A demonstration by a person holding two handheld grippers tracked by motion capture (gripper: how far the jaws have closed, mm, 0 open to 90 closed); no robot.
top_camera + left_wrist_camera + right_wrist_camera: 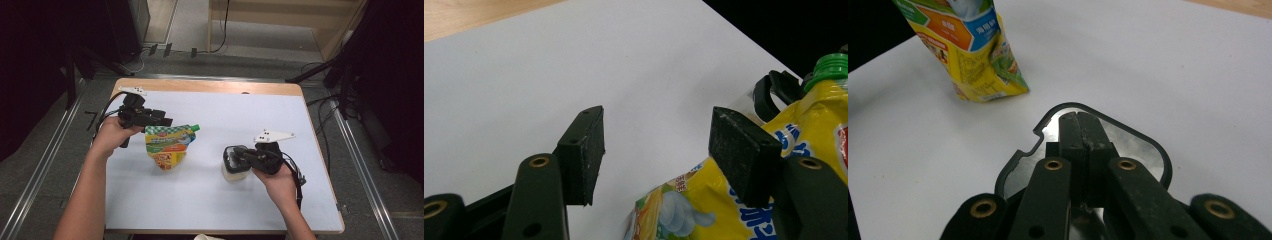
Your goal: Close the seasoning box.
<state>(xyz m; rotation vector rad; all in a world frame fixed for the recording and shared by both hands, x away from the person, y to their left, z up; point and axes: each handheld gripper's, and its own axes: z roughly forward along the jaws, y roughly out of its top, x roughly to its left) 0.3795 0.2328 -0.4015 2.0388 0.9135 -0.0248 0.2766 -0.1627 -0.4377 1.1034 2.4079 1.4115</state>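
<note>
The left hand-held gripper (161, 121) gapes beside the yellow pouch (169, 145); the right hand-held gripper (239, 157), pinched together, steadies the jar lid (1128, 137).

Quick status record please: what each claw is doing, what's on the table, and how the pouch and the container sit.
left claw: open, jaws either side of the pouch's top edge
right claw: shut, over the container's lid
pouch: yellow, green cap, standing on the mat
container: pale, dark-rimmed lid, upright, right of the pouch
surface: white mat on a wooden table
</note>
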